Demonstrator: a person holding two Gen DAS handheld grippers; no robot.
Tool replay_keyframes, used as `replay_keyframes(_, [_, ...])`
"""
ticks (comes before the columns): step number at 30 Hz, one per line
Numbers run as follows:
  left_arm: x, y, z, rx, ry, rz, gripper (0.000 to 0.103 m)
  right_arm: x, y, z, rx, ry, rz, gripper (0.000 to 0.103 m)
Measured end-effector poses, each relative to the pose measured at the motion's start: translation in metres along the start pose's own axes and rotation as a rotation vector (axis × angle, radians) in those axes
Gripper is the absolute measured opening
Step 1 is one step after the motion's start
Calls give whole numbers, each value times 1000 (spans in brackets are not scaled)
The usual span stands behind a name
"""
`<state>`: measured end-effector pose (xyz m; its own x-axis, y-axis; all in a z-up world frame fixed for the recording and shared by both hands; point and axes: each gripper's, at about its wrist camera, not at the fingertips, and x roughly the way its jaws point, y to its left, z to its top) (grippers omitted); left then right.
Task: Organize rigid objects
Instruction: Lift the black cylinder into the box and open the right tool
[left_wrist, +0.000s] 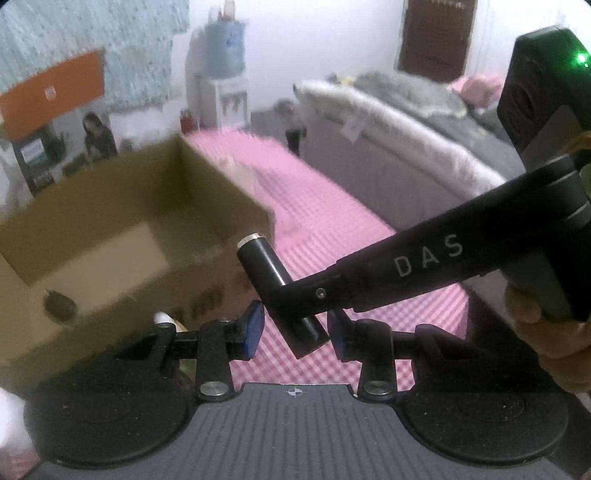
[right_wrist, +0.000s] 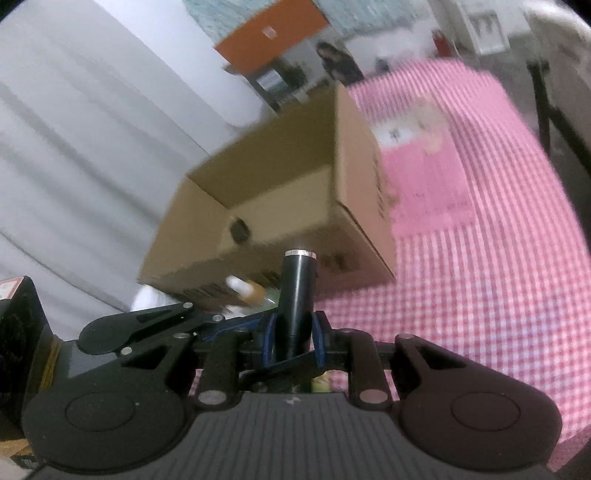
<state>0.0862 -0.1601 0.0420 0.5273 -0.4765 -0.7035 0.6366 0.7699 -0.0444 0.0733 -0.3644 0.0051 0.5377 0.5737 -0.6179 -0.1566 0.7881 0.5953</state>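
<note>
Above the counter's near edge, right tool (right_wrist: 293, 328) clamps the black cylinder (right_wrist: 297, 291); left tool (left_wrist: 295, 328) straddles it, pads apart. Clear cardboard box (right_wrist: 354, 155) rim before lowering inside.

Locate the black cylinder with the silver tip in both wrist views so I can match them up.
Left wrist view: the black cylinder slants through lower centre, silver tip up-left, between the left tool pads while the right tool grips it from the right.
Right wrist view: the cylinder stands upright at lower centre, clamped in the right tool.
Shared landmark: the open cardboard box on pink checked cloth.
</note>
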Motion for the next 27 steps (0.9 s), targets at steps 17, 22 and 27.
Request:
replay_keyframes(17, [0, 142, 54, -293, 43, 20, 36, 80, 93, 114, -160, 134, 131, 24])
replay_keyframes(22, [32, 191, 59, -356, 140, 50, 36, 143, 99, 149, -139, 277, 120, 24])
replay_keyframes(27, [68, 229, 63, -398, 232, 100, 37, 199, 96, 174, -122, 372, 108, 24])
